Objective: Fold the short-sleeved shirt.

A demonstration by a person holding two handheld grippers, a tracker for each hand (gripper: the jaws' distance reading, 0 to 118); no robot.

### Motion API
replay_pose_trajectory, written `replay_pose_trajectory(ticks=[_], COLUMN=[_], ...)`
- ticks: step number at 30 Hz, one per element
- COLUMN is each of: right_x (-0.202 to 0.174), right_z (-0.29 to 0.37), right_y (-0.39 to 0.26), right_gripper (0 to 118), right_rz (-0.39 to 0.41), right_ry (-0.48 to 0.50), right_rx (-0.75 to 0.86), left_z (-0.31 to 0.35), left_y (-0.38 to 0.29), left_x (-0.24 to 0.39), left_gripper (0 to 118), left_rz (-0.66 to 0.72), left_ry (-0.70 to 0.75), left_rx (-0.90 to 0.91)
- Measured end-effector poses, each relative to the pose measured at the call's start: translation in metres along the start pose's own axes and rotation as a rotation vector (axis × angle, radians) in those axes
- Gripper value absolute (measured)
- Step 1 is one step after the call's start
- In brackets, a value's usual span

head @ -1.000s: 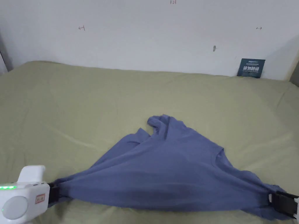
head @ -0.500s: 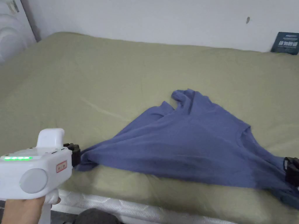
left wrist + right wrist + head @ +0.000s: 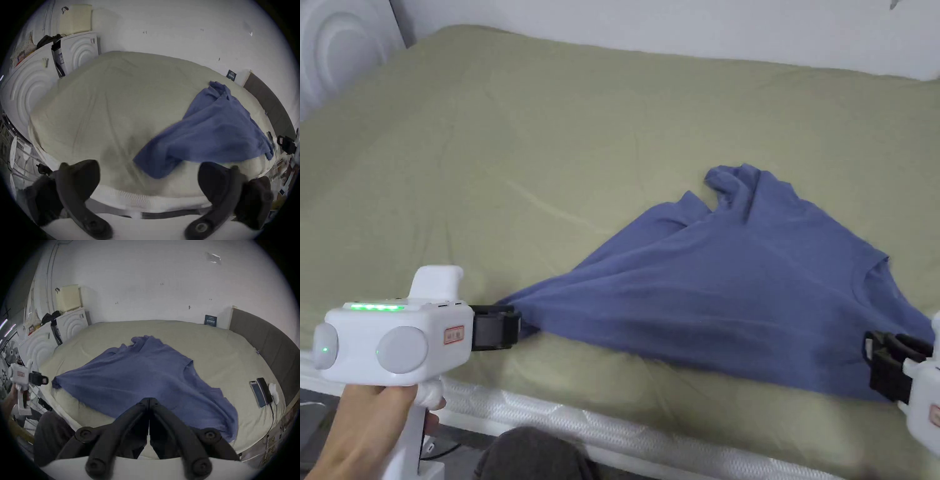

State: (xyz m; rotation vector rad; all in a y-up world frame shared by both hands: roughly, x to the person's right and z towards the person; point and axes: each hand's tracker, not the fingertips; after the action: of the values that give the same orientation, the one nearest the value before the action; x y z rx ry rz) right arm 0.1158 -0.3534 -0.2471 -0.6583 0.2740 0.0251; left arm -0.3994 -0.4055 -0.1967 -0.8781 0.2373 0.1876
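A blue short-sleeved shirt (image 3: 737, 281) lies spread in a rough triangle on the olive-green bed (image 3: 487, 156), its long edge near the bed's front. My left gripper (image 3: 516, 327) stands open just left of the shirt's left corner (image 3: 528, 306). In the left gripper view its jaws are wide apart (image 3: 148, 164), and the shirt's corner (image 3: 155, 167) lies loose on the bed ahead of them. My right gripper (image 3: 872, 369) is at the shirt's right end. Its jaws are pressed together (image 3: 149, 400) over the shirt's near edge (image 3: 170, 402).
The bed's white front edge (image 3: 612, 431) runs just below the shirt, with a person's dark knee (image 3: 531, 453) against it. White moulded panels (image 3: 337, 50) stand at the left. Two phones (image 3: 259, 392) lie on the bed's right side beside a grey headboard (image 3: 267, 345).
My left gripper has opened and let go of the shirt's left corner, which now rests on the bed. The right gripper keeps its hold. The head camera has swung left and down.
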Motion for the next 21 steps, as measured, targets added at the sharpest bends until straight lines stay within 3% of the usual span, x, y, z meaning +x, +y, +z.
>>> replay_pose_trajectory(ticks=[5, 7, 8, 10, 11, 12, 14, 21], right_x=[-0.001, -0.005, -0.004, -0.002, 0.000, 0.003, 0.010, 0.055], right_z=[-0.023, -0.028, -0.033, -0.040, -0.044, -0.049, -0.062, -0.143], right_y=[-0.002, 0.000, 0.001, 0.005, 0.008, 0.010, 0.020, 0.101], right_gripper=[4, 4, 4, 4, 4, 4, 4, 4], right_rz=[0.033, 0.036, 0.036, 0.044, 0.045, 0.045, 0.038, 0.035], right_ry=[0.008, 0.015, 0.012, 0.013, 0.013, 0.013, 0.015, -0.020], right_rx=[-0.042, -0.056, -0.062, -0.071, -0.074, -0.073, -0.081, -0.094], left_z=[-0.042, -0.055, -0.056, -0.053, -0.052, -0.052, -0.051, -0.037], left_y=[0.022, 0.025, 0.026, 0.030, 0.030, 0.029, 0.032, 0.036], left_x=[0.007, 0.013, 0.016, 0.017, 0.019, 0.023, 0.028, 0.039], left_gripper=[117, 108, 95, 22, 5, 5, 4, 4], left_rz=[-0.044, -0.106, -0.116, -0.085, -0.051, -0.050, -0.123, -0.073], left_ry=[0.003, 0.010, 0.039, -0.033, -0.096, -0.131, -0.040, -0.073], left_rx=[-0.086, -0.099, -0.089, -0.103, -0.131, -0.121, -0.119, -0.089])
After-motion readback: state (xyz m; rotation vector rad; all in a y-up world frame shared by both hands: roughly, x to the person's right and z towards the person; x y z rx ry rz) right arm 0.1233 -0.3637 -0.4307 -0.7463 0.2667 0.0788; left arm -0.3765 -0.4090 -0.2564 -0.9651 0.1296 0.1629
